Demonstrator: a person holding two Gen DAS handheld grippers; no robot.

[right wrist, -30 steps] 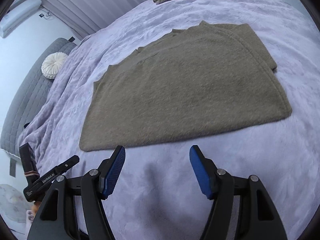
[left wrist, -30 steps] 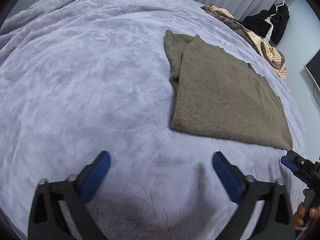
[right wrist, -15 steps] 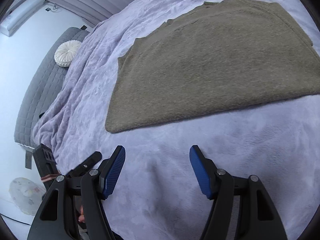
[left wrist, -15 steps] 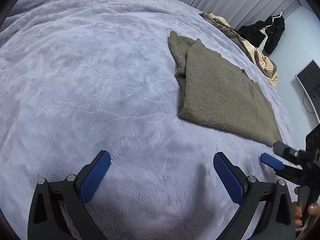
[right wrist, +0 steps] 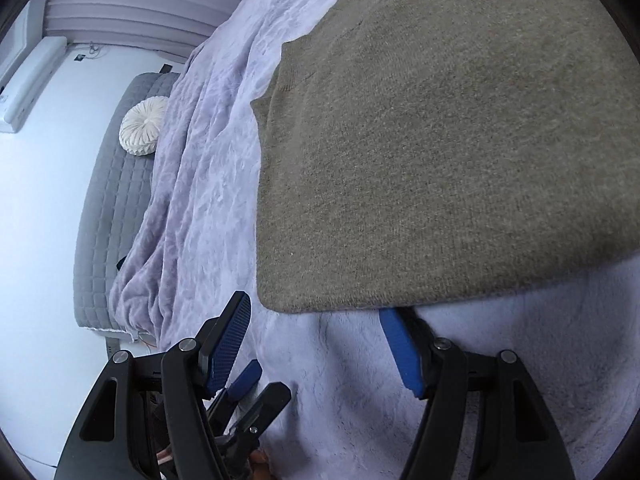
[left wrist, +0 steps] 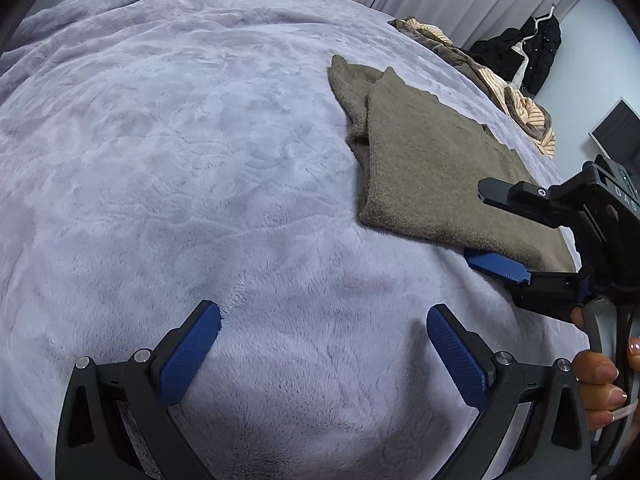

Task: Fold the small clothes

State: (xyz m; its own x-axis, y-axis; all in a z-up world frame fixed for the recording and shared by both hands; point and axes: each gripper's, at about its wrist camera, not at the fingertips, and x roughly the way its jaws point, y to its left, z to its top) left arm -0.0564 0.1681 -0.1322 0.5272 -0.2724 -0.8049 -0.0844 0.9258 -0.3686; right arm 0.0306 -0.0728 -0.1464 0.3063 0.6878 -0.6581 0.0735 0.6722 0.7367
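The wide bed covered with a lilac plush blanket (left wrist: 192, 184) carries everything here. On its right part, the olive-brown knitted garment (left wrist: 432, 176) is laid flat, already doubled once, with a narrower part showing from under its far left edge. At the far edge of the bed a heap of striped and brown clothes (left wrist: 516, 92) is seen, well apart from the garment.

The step in hand is judged to be the taking of the near hem for the next fold. The right claw (right wrist: 320, 328) is spread and is placed at the near edge of the garment: one blue pad (left wrist: 496, 266) is slid under the hem, the other finger is held above the cloth, and nothing is pinched yet. The left claw (left wrist: 324, 340) is also spread and empty; it hangs over the bare blanket, near the left corner of the hem but not touching it.

For the next move, the right claw has to be pressed together on the hem, with all layers caught. The left claw probably needs to be brought to the other corner, so that the edge can be lifted evenly and carried over toward the far side.
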